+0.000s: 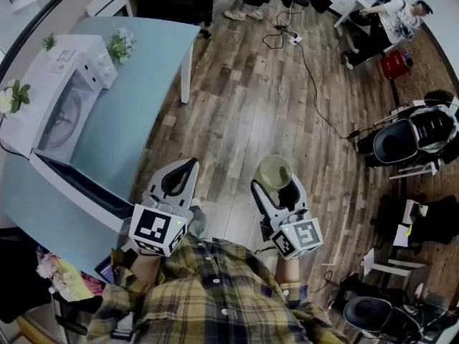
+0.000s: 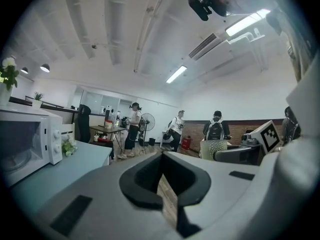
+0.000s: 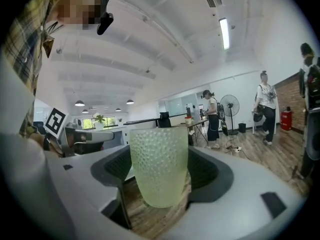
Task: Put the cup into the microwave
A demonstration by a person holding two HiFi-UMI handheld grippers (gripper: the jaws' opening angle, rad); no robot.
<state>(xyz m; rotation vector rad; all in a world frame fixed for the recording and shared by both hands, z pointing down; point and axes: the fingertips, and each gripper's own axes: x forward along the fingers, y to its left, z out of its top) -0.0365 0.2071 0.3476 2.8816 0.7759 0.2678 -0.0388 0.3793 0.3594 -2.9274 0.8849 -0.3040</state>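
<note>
Left gripper (image 1: 179, 176): one of two, held low in front of the body and pointing forward over the wood floor (image 1: 244, 106). Its jaws are drawn together, with only a thin sliver of floor showing between the pads. Nothing is in them. The marker cube (image 1: 158, 228) sits at its rear, just above a plaid sleeve (image 1: 215, 292).

Left of and ahead of this gripper is one white microwave (image 1: 61, 102), on a pale blue table (image 1: 143, 84). Its door (image 1: 75, 183) is swung open toward the person, and the turntable shows inside. The door edge lies near the gripper, not touching it. Three small flower sprigs are on and beside the microwave top. Nothing lies between the gripper and the open door.

Right gripper (image 1: 276, 186): level with the left one and just beside it, apart, also aimed forward. Its jaws are clamped on one cup (image 1: 274, 170), a pale green dimpled tumbler. The cup is upright with its mouth up, off the floor and clear of the table. The left gripper is between it and the microwave.

Right of this gripper and well apart:
- black office chairs (image 1: 401, 140)
- cables (image 1: 315, 84) trailing across the floor
- one seated person (image 1: 391, 16) at the far end

The gripper views show several people standing far back by a fan (image 2: 146, 122).
</note>
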